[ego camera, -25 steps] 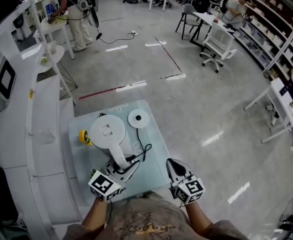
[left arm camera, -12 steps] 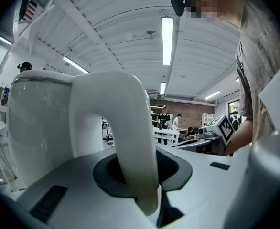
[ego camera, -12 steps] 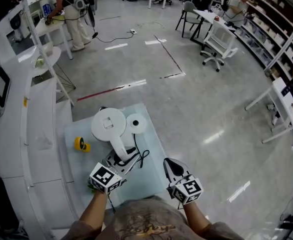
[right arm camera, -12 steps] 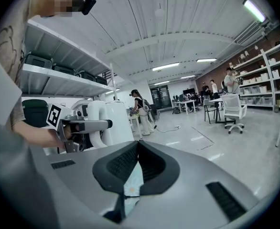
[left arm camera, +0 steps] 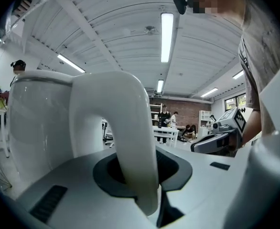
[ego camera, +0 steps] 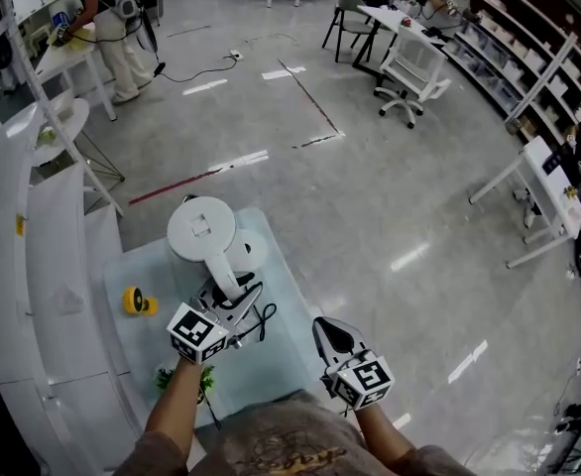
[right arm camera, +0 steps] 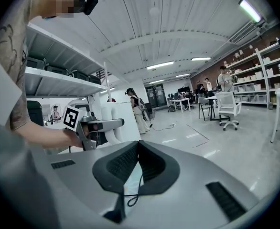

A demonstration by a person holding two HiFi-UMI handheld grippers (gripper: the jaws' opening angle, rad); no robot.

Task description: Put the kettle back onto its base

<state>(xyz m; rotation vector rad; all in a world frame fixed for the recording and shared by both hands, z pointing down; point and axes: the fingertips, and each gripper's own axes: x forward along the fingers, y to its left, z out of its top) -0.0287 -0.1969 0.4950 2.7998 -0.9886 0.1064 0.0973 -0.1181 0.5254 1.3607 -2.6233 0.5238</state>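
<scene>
Head view, read left to right. A small yellow object (ego camera: 135, 301) lies near the left edge of the table (ego camera: 276, 360), well apart from the work; leave it alone. The white kettle (ego camera: 201, 231) hangs over the far half of the table, with its round lid up and its handle pointing towards you. Your left gripper (ego camera: 227, 303) holds that handle: in the left gripper view the jaws are clamped on the white loop, set partly apart by its thickness. The round base (ego camera: 252, 251) sits just right of the kettle, towards the far right corner, and the kettle's body hides its left part. A black cord (ego camera: 263, 317) loops on the table nearer you. Your right gripper (ego camera: 326, 331) hovers by the near right edge, jaws together and empty.

The step in hand appears to be the carry to the base. Hold the kettle upright, centre its bottom over the disc before you lower it, then come straight down so that it seats. Grip firmly until it stands flat, because a tilted landing could leave it perched on the rim. Stay clear of the cord.
</scene>
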